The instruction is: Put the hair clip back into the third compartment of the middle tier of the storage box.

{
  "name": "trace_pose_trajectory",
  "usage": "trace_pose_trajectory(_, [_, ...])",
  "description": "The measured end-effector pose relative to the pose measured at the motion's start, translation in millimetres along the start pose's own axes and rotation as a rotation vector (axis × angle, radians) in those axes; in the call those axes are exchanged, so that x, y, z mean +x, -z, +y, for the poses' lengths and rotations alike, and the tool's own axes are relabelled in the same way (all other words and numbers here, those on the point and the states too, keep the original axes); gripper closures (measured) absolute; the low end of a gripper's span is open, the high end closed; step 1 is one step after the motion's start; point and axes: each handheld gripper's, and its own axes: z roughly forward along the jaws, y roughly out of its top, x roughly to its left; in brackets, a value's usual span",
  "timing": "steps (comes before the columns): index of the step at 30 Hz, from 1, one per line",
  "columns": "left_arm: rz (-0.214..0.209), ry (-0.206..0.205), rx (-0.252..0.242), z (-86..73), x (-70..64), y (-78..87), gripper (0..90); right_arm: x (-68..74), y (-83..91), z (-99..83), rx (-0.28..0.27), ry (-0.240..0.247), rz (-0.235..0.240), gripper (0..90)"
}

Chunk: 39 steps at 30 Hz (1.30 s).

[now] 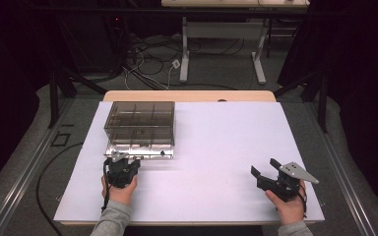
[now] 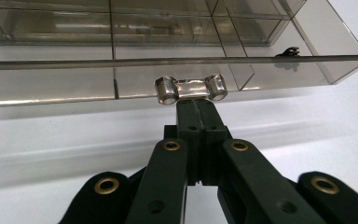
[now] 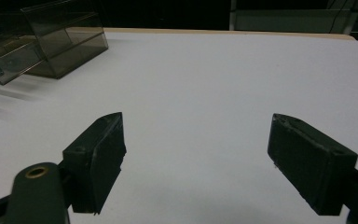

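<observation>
Smoky clear plastic makes up the box, a shallow organizer with dividers splitting it into compartments, sitting on the white table toward its far left part. Its lid is down, and a small clear latch juts from the middle of the box's near edge. A tiny dark item lies in one compartment, to the right of the latch as the left gripper view shows it; what it is cannot be told.

At the box's near edge, the left gripper is pressed up to it, held by the left hand. In the left gripper view its jaws are clenched together with the latch pinched at their tips, the two black tips meeting with no gap.

Well apart from the box, off to its right and nearer the person, the right gripper rests in the right hand. Its jaws stand wide apart, released, with bare table between them and nothing in their grasp. From the right gripper view the box shows at the far left, beyond the jaws.
</observation>
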Motion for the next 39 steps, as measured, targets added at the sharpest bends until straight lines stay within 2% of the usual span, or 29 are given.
trace_pose_trajectory(31, [0.003,0.018,-0.024,8.1,3.2,-1.2,90.0,0.1,-0.7,-0.4,0.007,0.007,-0.008,18.6])
trace_pose_trajectory(39, [0.012,0.012,-0.012,11.6,4.4,-3.8,90.0,0.2,-1.4,-0.6,0.005,0.006,-0.004,18.6])
